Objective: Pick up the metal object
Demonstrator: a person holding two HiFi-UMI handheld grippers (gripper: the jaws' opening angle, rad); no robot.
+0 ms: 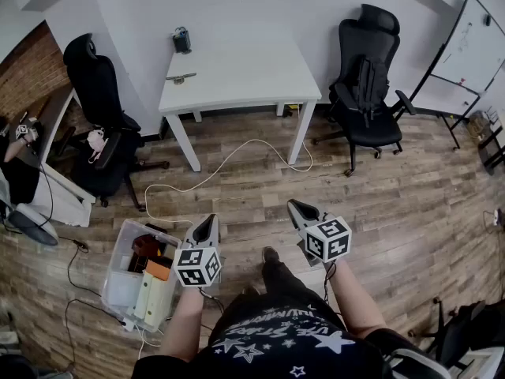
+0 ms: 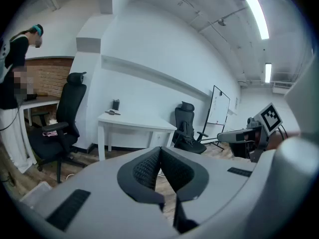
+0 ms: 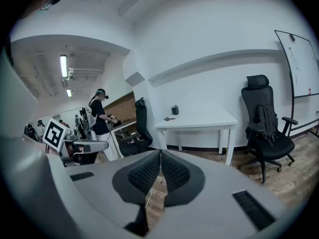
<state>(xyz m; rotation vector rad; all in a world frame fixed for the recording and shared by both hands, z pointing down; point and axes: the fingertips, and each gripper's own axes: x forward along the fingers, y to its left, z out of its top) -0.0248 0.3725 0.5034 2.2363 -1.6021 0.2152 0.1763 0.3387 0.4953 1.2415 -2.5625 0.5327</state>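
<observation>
Metal object well ahead
It lies on the table; your left gripper and right gripper are clenched, empty.

White table — a metal object and a dark container rest on it.

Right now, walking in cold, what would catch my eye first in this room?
Two grey hand-held tools, the left gripper and the right gripper, are held low over the wood floor, both shut and empty. Straight ahead a white table stands against the wall, with a small metal object near its left edge. A black office chair stands on its left and another on its right.
</observation>
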